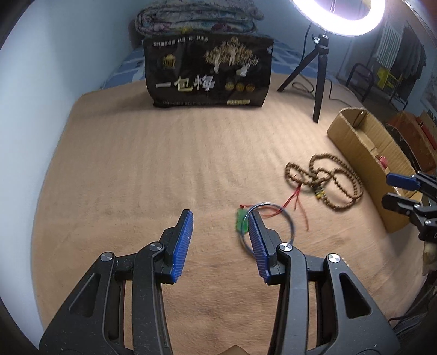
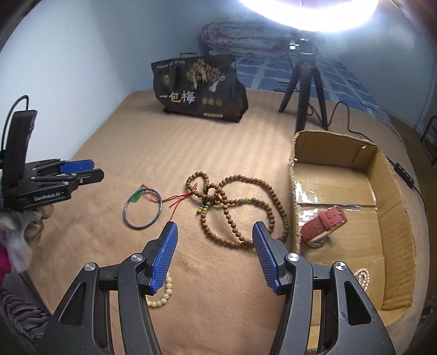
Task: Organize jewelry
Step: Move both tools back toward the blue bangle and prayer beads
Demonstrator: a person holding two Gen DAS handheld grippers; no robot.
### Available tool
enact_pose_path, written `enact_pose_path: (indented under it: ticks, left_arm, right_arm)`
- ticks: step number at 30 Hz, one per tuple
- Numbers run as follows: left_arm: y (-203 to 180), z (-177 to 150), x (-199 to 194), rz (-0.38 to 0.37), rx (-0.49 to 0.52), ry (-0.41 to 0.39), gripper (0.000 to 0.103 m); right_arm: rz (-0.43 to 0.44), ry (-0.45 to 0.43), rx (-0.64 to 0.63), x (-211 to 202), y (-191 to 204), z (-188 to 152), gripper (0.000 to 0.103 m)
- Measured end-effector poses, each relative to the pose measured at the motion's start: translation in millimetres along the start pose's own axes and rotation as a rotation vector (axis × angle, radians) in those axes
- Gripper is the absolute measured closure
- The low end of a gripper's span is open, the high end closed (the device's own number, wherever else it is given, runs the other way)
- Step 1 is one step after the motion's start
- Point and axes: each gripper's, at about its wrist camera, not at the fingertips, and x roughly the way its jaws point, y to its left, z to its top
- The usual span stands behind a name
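Note:
A thin blue bangle (image 1: 288,226) with a green charm (image 1: 240,220) and red thread lies on the tan blanket; it also shows in the right wrist view (image 2: 143,209). My left gripper (image 1: 221,219) is open and empty, its right finger over the bangle's near side. A long brown bead necklace (image 2: 235,207) lies tangled in the middle, also in the left wrist view (image 1: 327,177). My right gripper (image 2: 214,229) is open and empty just in front of it. A cream bead bracelet (image 2: 164,293) lies under its left finger. A cardboard box (image 2: 393,207) holds a red strap (image 2: 323,222) and pearls (image 2: 363,277).
A black printed bag (image 1: 210,73) stands at the back of the blanket. A ring light on a black tripod (image 1: 319,71) stands at the back right, its cable trailing past the box. A folded quilt (image 1: 196,19) lies behind the bag.

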Motion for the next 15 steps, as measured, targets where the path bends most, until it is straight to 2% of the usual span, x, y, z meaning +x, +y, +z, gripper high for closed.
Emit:
enact_pose_path:
  ticks: [3, 5, 8, 10, 13, 15]
  left_arm:
    - [0.6, -5.1, 12.5, -0.038, -0.002, 0.035, 0.060]
    - [-1.3, -8.5, 20.8, -0.076, -0.007, 0.065, 0.066]
    - [-7.2, -15.4, 32.1, -0.125, -0.020, 0.119, 0.066]
    - [-15.1, -19.1, 33.6, -0.136, 0.001, 0.126, 0.066]
    - [-24.3, -22.7, 36.3, -0.128, 0.016, 0.129, 0.042]
    - [-28.0, -24.3, 38.7, -0.139, 0.004, 0.134, 0.038]
  right_arm:
    - [0.002, 0.023, -0.006, 11.0, 2.1, 1.2, 0.047]
    - [0.000, 0.037, -0.009, 18.9, 3.2, 1.7, 0.047]
    - [-0.005, 0.055, -0.023, 30.3, 5.6, 2.8, 0.047]
    - [-0.009, 0.063, -0.032, 35.8, 6.6, 3.9, 0.047]
    - [-0.009, 0.074, -0.035, 43.8, 6.6, 5.0, 0.047]
    - [-0.009, 0.079, -0.034, 48.5, 5.8, 5.7, 0.047]
